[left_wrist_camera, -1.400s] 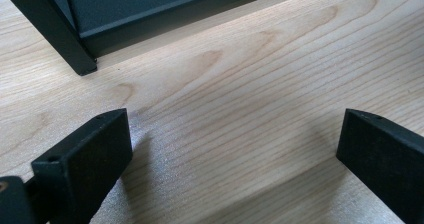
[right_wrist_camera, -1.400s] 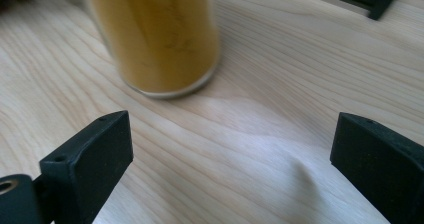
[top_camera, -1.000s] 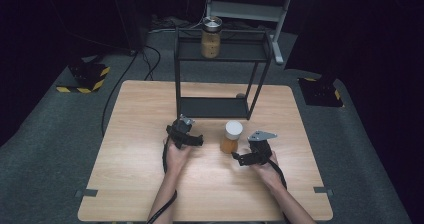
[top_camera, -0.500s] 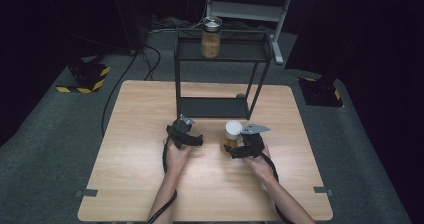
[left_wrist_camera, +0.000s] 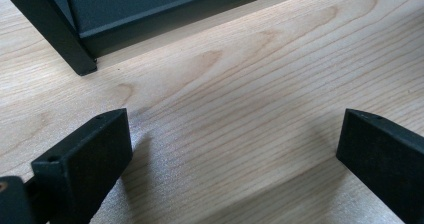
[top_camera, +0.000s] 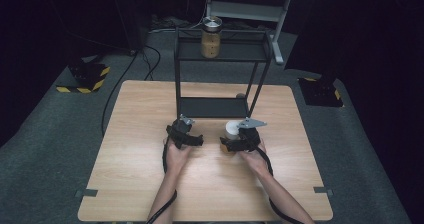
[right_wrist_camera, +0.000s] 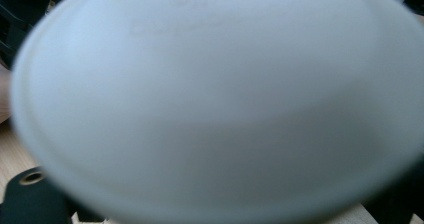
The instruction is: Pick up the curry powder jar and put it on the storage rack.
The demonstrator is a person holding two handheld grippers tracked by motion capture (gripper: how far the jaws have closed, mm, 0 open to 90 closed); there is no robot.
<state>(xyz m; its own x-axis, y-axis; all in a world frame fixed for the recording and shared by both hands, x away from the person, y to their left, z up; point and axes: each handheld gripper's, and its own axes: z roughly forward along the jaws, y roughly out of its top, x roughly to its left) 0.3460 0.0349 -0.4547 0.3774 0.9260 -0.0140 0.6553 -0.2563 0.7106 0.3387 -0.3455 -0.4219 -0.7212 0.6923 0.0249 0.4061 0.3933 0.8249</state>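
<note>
A jar with a white lid stands on the wooden table, just in front of the black shelf rack. My right gripper reaches around it from the right. Its jaws have just been closing with the jar between them. In the right gripper view the blurred white lid hides the pads, with one finger low at the left, so contact is unclear. My left gripper rests on the table left of the jar, open over bare wood.
A second jar with a metal lid stands on the rack's top shelf. The rack's leg and bottom shelf lie just ahead of the left gripper. Cables trail back from both grippers. A grey desk frame stands beyond the table.
The right gripper has moved left from beside the jar to around it, covering most of the jar's amber body. The left gripper has stayed in place.
</note>
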